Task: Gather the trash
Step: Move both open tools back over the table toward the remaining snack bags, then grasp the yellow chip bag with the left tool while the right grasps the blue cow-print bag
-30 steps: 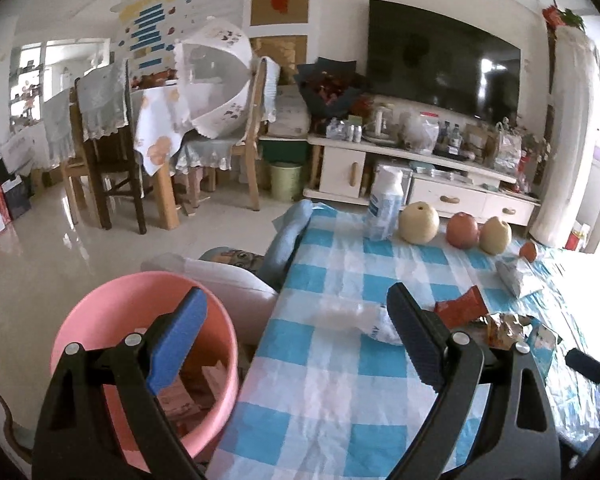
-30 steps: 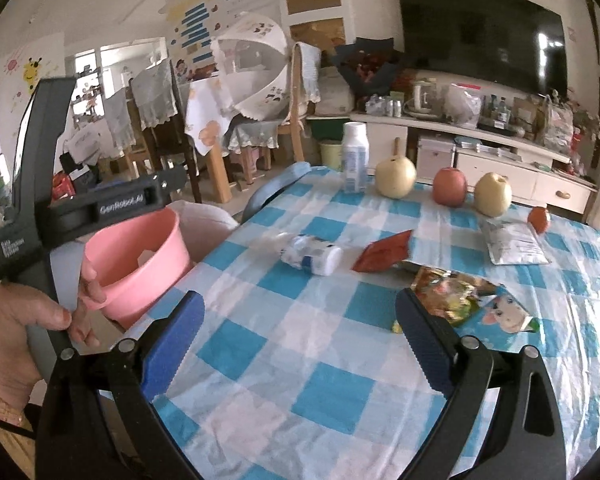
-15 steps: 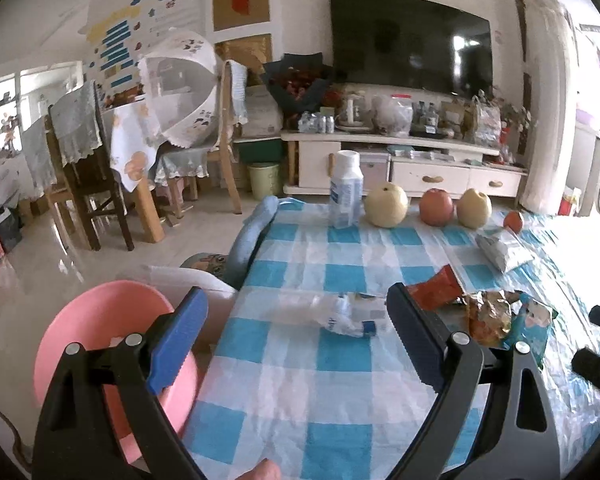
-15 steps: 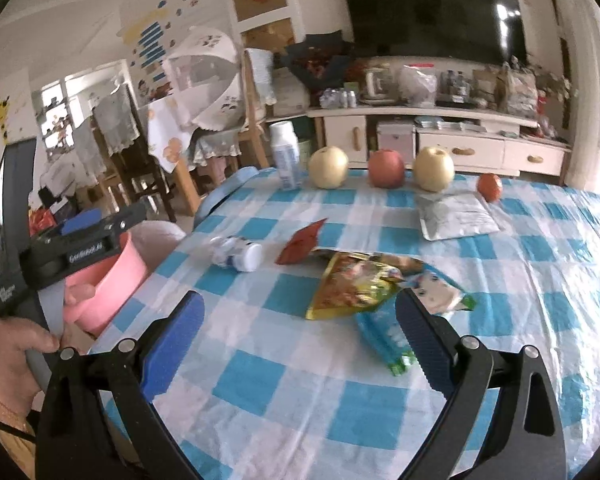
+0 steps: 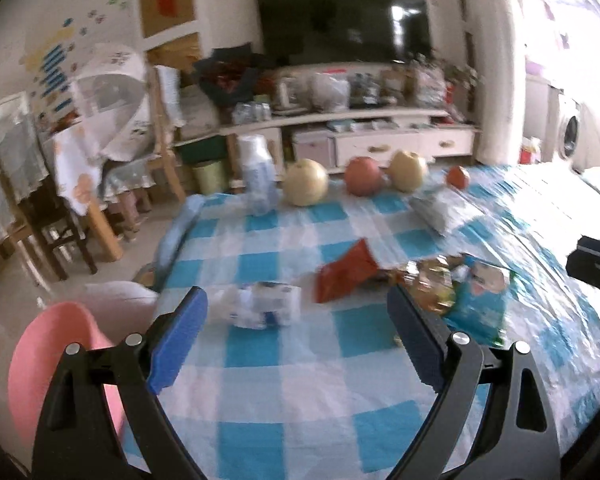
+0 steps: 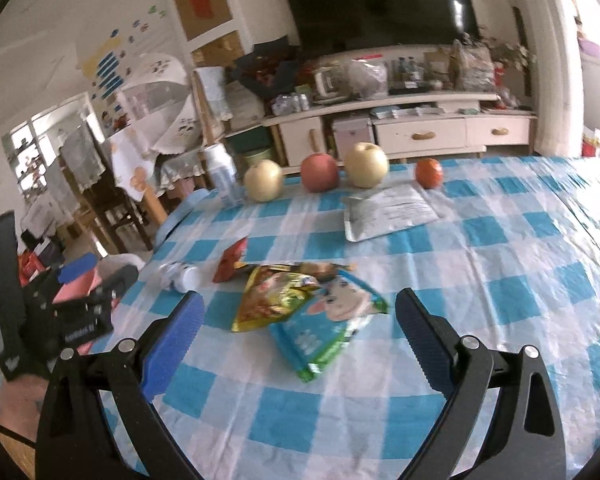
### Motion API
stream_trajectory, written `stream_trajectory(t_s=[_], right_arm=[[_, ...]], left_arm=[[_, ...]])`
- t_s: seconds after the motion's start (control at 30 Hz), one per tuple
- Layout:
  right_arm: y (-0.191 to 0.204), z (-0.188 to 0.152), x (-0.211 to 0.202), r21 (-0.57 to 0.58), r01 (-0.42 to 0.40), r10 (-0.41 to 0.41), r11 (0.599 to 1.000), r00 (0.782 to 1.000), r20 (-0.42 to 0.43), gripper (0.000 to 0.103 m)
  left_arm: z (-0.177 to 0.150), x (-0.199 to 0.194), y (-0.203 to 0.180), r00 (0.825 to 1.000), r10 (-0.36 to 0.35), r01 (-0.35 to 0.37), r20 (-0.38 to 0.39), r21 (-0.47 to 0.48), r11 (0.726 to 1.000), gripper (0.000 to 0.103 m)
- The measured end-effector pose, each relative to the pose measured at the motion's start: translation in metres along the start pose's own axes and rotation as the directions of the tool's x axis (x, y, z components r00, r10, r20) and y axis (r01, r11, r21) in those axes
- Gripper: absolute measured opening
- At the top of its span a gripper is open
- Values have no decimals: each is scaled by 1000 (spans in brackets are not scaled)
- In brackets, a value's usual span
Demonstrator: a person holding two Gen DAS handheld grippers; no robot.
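Trash lies on the blue-checked tablecloth [image 6: 500, 264]: a crushed plastic bottle [image 5: 260, 304] [image 6: 180, 276], a red wrapper [image 5: 346, 272] [image 6: 230, 260], a yellow snack bag [image 6: 272, 296] [image 5: 430, 280], a blue-green snack bag [image 6: 324, 328] [image 5: 480, 300] and a silver pouch [image 6: 388, 212] [image 5: 440, 210]. My left gripper [image 5: 296, 336] is open and empty, just short of the bottle. My right gripper [image 6: 300, 332] is open and empty, with both snack bags between its fingers. A pink bin [image 5: 56, 368] stands beside the table at left.
A white bottle [image 6: 222, 176], two pears [image 6: 366, 164], an apple [image 6: 319, 172] and a small orange fruit [image 6: 429, 173] line the table's far edge. Behind are a TV cabinet [image 6: 420, 128], chairs and a dining table [image 5: 80, 168].
Both grippers have moved right and forward over the table. The bin has slid to the left edge of the left view. The snack bags now sit between the right fingers.
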State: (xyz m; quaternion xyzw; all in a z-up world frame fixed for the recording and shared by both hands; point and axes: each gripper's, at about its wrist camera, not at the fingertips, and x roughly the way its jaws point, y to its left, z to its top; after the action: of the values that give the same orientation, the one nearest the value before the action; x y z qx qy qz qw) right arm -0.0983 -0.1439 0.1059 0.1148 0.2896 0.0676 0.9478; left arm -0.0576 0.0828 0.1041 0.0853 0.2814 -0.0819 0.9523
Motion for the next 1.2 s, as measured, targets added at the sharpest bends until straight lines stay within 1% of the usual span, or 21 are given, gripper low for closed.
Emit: stream_trajectory(t_s=[0.13, 0.23, 0.33, 0.4, 0.53, 0.57, 0.63, 0.73, 0.8, 0.83, 0.93, 1.0, 1.13, 1.2], right_arm=[[-18, 1, 0, 46, 19, -19, 999, 1000, -18, 95], [-31, 2, 3, 84, 25, -22, 996, 999, -43, 95], [-38, 0, 8, 113, 23, -14, 993, 997, -78, 95], [-43, -2, 15, 132, 15, -1, 991, 994, -107, 95], [-47, -6, 28, 165, -7, 33, 986, 987, -157, 95], [-49, -7, 31, 175, -15, 45, 984, 985, -167, 95], [-49, -8, 37, 195, -32, 69, 980, 981, -184, 95], [-49, -10, 48, 212, -52, 99, 976, 971, -217, 82], [-48, -11, 53, 226, -58, 111, 972, 966, -232, 80], [-48, -11, 56, 230, -56, 112, 972, 965, -238, 76], [-49, -11, 62, 245, -63, 126, 967, 960, -252, 72], [-48, -11, 66, 257, -73, 141, 964, 956, -258, 72], [-46, -10, 71, 260, -77, 147, 962, 954, -263, 71], [-46, -10, 73, 266, -75, 148, 961, 954, -262, 71]], left_arm=[[0, 11, -25, 998, -61, 62, -34, 32, 998, 92], [-1, 23, -44, 992, -104, 108, -74, 61, 992, 92], [-3, 38, -60, 985, -121, 132, -124, 81, 988, 92], [-2, 51, -65, 979, -133, 143, -152, 61, 988, 92], [2, 68, -69, 973, -148, 155, -178, 23, 988, 89], [2, 73, -71, 968, -165, 168, -190, 1, 986, 89], [3, 80, -76, 963, -180, 182, -203, -12, 983, 89], [4, 90, -86, 957, -191, 193, -219, -13, 981, 89], [4, 97, -91, 956, -179, 182, -233, -8, 983, 89], [3, 102, -93, 954, -171, 174, -246, -10, 985, 88], [2, 114, -92, 949, -155, 154, -274, -25, 988, 84], [2, 122, -87, 938, -184, 169, -293, -74, 983, 78], [2, 131, -81, 923, -227, 190, -310, -146, 971, 73], [2, 132, -82, 919, -244, 203, -311, -159, 966, 65]])
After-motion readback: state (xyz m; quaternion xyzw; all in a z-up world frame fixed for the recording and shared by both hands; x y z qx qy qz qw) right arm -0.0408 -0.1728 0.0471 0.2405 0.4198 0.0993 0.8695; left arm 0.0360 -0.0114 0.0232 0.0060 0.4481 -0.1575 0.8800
